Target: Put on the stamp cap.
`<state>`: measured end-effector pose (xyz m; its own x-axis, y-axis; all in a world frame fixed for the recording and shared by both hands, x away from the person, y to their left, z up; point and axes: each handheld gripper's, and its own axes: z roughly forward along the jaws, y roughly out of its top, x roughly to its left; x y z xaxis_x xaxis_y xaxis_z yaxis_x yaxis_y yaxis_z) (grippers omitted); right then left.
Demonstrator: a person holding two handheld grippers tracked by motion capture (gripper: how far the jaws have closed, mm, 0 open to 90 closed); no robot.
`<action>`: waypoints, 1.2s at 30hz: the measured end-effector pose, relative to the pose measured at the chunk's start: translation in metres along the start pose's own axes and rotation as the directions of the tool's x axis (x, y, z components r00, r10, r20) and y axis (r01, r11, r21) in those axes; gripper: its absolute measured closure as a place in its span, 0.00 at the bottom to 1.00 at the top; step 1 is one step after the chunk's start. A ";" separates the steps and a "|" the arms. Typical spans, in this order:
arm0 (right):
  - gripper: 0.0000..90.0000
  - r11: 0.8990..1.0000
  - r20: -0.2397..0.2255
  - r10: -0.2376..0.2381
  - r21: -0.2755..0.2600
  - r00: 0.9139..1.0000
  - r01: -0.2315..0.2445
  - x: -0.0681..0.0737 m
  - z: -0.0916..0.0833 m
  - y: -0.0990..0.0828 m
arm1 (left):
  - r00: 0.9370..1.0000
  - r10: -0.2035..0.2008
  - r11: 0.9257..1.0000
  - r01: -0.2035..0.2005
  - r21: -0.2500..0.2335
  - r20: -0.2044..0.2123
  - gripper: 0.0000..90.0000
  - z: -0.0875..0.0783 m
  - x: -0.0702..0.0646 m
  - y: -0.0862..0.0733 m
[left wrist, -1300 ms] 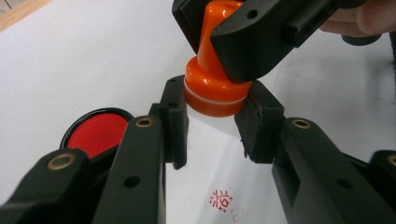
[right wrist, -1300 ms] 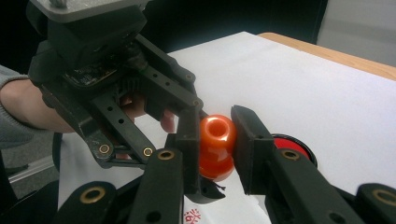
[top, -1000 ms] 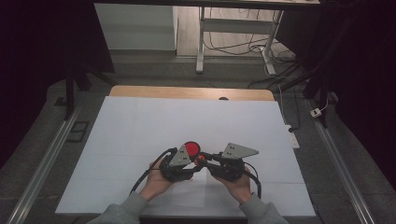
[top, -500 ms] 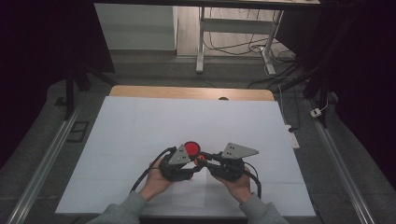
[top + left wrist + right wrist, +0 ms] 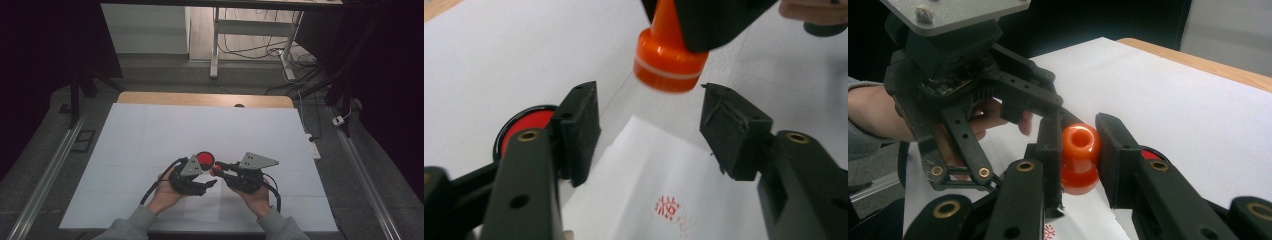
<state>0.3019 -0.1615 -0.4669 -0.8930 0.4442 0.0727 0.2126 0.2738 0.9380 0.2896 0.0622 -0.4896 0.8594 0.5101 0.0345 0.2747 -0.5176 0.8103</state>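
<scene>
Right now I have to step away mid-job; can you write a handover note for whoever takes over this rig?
Right gripper: shut on the orange stamp, held above the paper.
Left gripper: jaws have just been opening, nothing between them, over the white paper slip.
Red ink pad: lid off, on the table beside the left gripper.
Done: one red seal print on the slip.
Left: probably set the stamp down; any further prints are your call.

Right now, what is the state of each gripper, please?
Left gripper: open, its jaws have just been opening, nothing pressed between them.
Right gripper: shut on the orange stamp.
</scene>
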 end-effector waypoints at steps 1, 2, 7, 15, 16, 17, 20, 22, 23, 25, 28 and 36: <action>0.80 1.000 0.001 0.001 0.000 1.000 -0.001 0.000 0.000 0.000 | 1.000 -0.003 1.000 0.003 0.005 -0.004 0.40 -0.001 0.000 -0.001; 0.80 1.000 0.001 0.001 0.000 1.000 -0.001 0.000 0.000 0.000 | 1.000 -0.007 1.000 0.007 0.011 -0.006 0.40 -0.003 0.001 -0.003; 0.80 1.000 0.006 0.006 -0.003 1.000 -0.006 -0.001 -0.002 0.000 | 0.999 -0.034 0.998 0.036 0.048 -0.031 0.36 -0.015 0.004 -0.012; 0.80 1.000 0.018 0.002 -0.004 1.000 -0.002 -0.004 -0.004 0.000 | 0.995 -0.073 0.994 0.078 0.077 -0.065 0.34 -0.037 0.008 -0.029; 0.80 1.000 0.020 0.002 -0.004 1.000 -0.001 -0.004 -0.005 0.000 | 0.994 -0.081 0.993 0.086 0.081 -0.069 0.34 -0.039 0.010 -0.032; 0.80 1.000 0.022 0.001 -0.003 1.000 -0.001 -0.005 -0.005 0.000 | 0.993 -0.087 0.992 0.093 0.081 -0.077 0.34 -0.042 0.012 -0.035; 0.80 1.000 0.029 -0.001 -0.004 1.000 0.001 -0.005 -0.006 0.001 | 0.990 -0.103 0.991 0.111 0.080 -0.101 0.34 -0.052 0.017 -0.044; 0.80 1.000 0.029 -0.006 -0.001 1.000 0.006 -0.006 -0.006 0.001 | 0.988 -0.108 0.990 0.117 0.078 -0.115 0.34 -0.059 0.020 -0.050; 0.80 1.000 0.029 -0.006 -0.003 1.000 0.006 -0.007 -0.006 0.002 | 0.986 -0.112 0.990 0.122 0.074 -0.122 0.34 -0.063 0.021 -0.053; 0.80 1.000 0.032 -0.006 -0.005 0.999 0.007 -0.007 -0.007 0.002 | 0.984 -0.122 0.989 0.132 0.071 -0.131 0.34 -0.070 0.024 -0.058; 0.80 1.000 0.050 -0.028 0.001 0.998 0.028 -0.008 -0.010 0.004 | 0.981 -0.125 0.988 0.137 0.072 -0.147 0.34 -0.079 0.027 -0.066; 0.80 0.999 0.072 -0.043 -0.018 0.997 0.044 -0.009 -0.017 0.010 | 0.971 -0.157 0.984 0.170 0.057 -0.182 0.34 -0.101 0.031 -0.090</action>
<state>0.3053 -0.1771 -0.4519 -0.8707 0.4918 0.0078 0.1656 0.2781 0.9462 0.2477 0.1939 -0.5028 0.7127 0.7014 0.0122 0.4409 -0.4614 0.7698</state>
